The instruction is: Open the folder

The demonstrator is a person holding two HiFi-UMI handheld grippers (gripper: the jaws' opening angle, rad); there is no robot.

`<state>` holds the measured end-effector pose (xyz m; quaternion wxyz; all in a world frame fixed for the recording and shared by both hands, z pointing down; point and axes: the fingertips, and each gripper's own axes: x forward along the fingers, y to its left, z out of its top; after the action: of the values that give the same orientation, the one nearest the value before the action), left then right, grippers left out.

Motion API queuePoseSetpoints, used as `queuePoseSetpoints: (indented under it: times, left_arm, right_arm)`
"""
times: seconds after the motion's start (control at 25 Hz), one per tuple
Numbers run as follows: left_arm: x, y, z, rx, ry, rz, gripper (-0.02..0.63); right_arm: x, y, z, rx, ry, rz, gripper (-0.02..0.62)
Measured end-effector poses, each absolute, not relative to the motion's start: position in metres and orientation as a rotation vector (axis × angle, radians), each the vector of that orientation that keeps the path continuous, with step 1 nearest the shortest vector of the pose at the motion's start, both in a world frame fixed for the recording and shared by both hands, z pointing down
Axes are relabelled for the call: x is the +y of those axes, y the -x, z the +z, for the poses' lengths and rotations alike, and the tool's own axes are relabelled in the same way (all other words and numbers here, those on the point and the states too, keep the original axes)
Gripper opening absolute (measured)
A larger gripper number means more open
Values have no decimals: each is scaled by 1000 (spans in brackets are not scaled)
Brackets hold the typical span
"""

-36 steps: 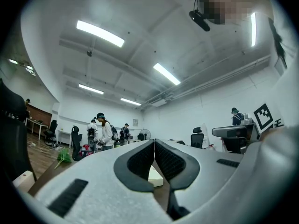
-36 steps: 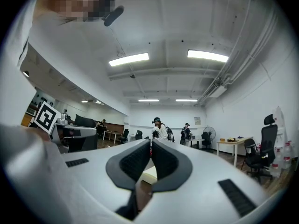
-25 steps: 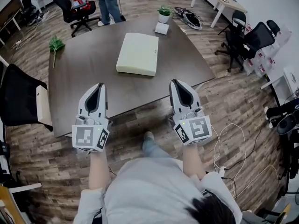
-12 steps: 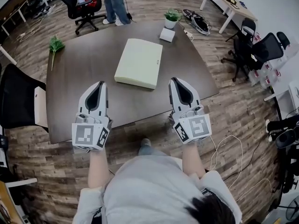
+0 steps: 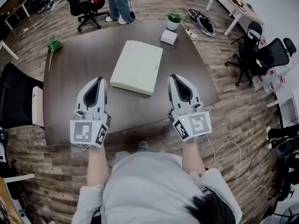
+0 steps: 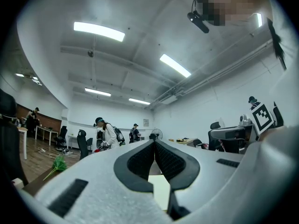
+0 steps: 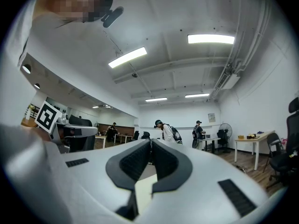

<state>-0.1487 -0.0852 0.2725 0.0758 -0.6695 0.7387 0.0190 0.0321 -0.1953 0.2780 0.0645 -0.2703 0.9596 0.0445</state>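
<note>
In the head view, a pale yellow-green folder (image 5: 138, 66) is seen lying flat and closed near the middle of a dark tabletop (image 5: 70, 78). The left claw (image 5: 99, 79) is held over the near edge of the tabletop at 7 o'clock from the folder, and the right claw (image 5: 175, 77) at 4 o'clock from it. Neither touches the folder. A white box (image 5: 169, 36) and a potted plant (image 5: 174, 18) are placed at the far edge, at 1 o'clock from the folder. A green sprig (image 5: 53, 45) is laid near the tabletop's corner at 10 o'clock. A black chair (image 5: 16, 101) is set at 9 o'clock, and a standing person (image 5: 119, 3) is seen at 12 o'clock beyond the tabletop.

In the left gripper view, the jaws of the left claw (image 6: 154, 143) are brought together at the tips, with nothing held between them. A strip of the folder (image 6: 161, 192) is seen below, through the gap behind the tips.

In the right gripper view, the right claw (image 7: 150, 141) is likewise closed tip to tip and empty. The folder (image 7: 145, 188) shows through the gap beneath.
</note>
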Motion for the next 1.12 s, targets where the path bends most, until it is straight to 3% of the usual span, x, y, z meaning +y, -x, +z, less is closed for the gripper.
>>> queuePoseSetpoints:
  times: [1.12]
  left_arm:
    - [-167, 219, 310, 2055, 2257, -91, 9]
  right_arm:
    - [-238, 30, 302, 2877, 1035, 67, 15]
